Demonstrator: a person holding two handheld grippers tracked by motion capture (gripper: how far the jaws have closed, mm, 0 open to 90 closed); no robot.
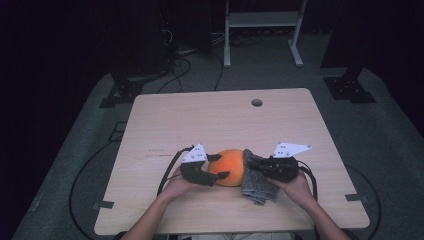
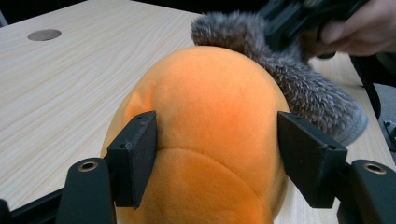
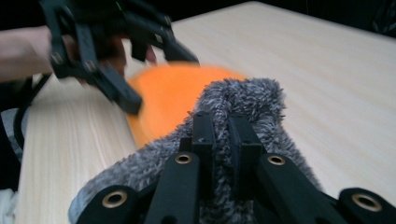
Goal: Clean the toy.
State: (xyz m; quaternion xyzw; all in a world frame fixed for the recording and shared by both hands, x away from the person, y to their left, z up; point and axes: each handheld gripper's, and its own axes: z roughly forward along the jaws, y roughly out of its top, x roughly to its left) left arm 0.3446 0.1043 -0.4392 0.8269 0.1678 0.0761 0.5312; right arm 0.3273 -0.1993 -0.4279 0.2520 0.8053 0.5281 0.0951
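While our left gripper (image 1: 220, 166) clamps the orange ball (image 1: 231, 167) near the table's (image 1: 165, 120) front edge, our right gripper (image 1: 254, 162) pinches the grey cloth (image 1: 257, 187).

Both forearms reach in from the near table edge, hands low. Left gripper (image 1: 218, 166) points right, jaws half-spread and pressed against an orange plush (image 1: 231, 167). Right gripper (image 1: 252, 160) points left, jaws pinched tight on a grey fuzzy cloth (image 1: 256, 186).

Far half of the table (image 1: 220, 115) is wide open for me, just a small hole (image 1: 257, 102) there. Near me, the orange plush (image 1: 231, 167) and grey fuzzy cloth (image 1: 257, 182) sit touching, blocking the middle.
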